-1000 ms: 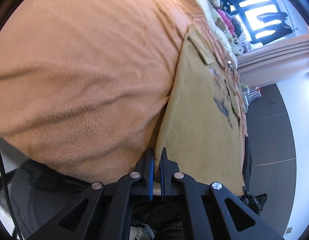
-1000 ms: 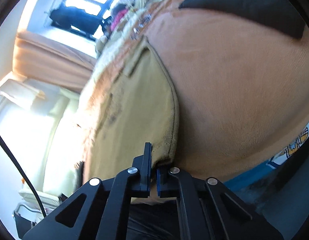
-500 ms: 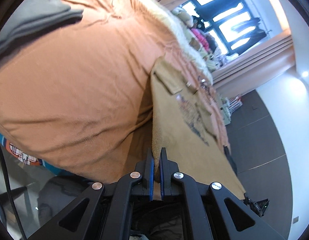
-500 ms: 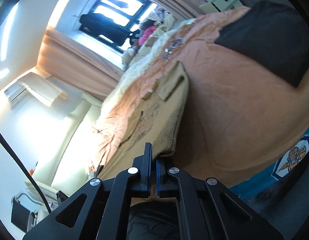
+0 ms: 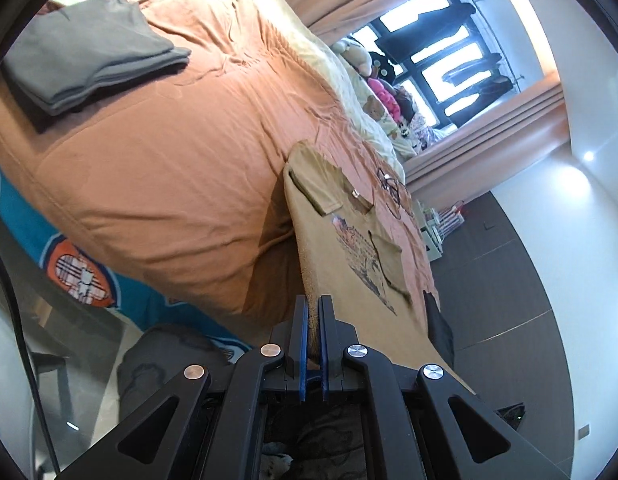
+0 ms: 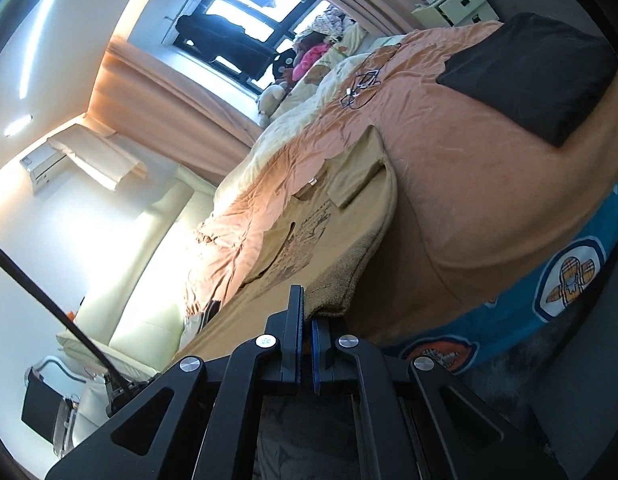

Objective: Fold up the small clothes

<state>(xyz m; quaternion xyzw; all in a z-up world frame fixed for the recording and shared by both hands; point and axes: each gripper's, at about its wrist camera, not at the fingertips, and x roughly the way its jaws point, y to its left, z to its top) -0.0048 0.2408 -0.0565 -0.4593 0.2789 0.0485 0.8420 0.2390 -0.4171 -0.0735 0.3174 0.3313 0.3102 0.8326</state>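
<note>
One bed (image 5: 157, 184) filled most of both views, spread with a single orange blanket (image 6: 469, 200), and one cream quilt (image 5: 333, 68) ran along its far side toward the window (image 5: 441, 52). One blue sheet with round cartoon badges (image 6: 565, 276) showed below the blanket at the near edge of the bed.

One tan T-shirt (image 5: 349, 248) was the piece in play: it lay stretched over the blanket with its printed front up, both sleeves folded in across the chest, its far end on the bed and its near hem lifted off it. Two grippers, and both were busy! The left gripper (image 5: 313, 320) had its blue pads clamped tight on one corner of that hem; the right gripper (image 6: 305, 320) was clenched on the other corner, where the fuzzy inside of the cloth curled over beside its fingers.

One folded pile of grey clothes (image 5: 89, 52) sat on the blanket well apart from the shirt, dark grey in the left view and nearly black in the right one. A heap of soft toys (image 5: 381, 92), too jumbled to count, crowded the window end. One tangle of thin cable (image 6: 361, 84) rested on the blanket just past the shirt's collar.
</note>
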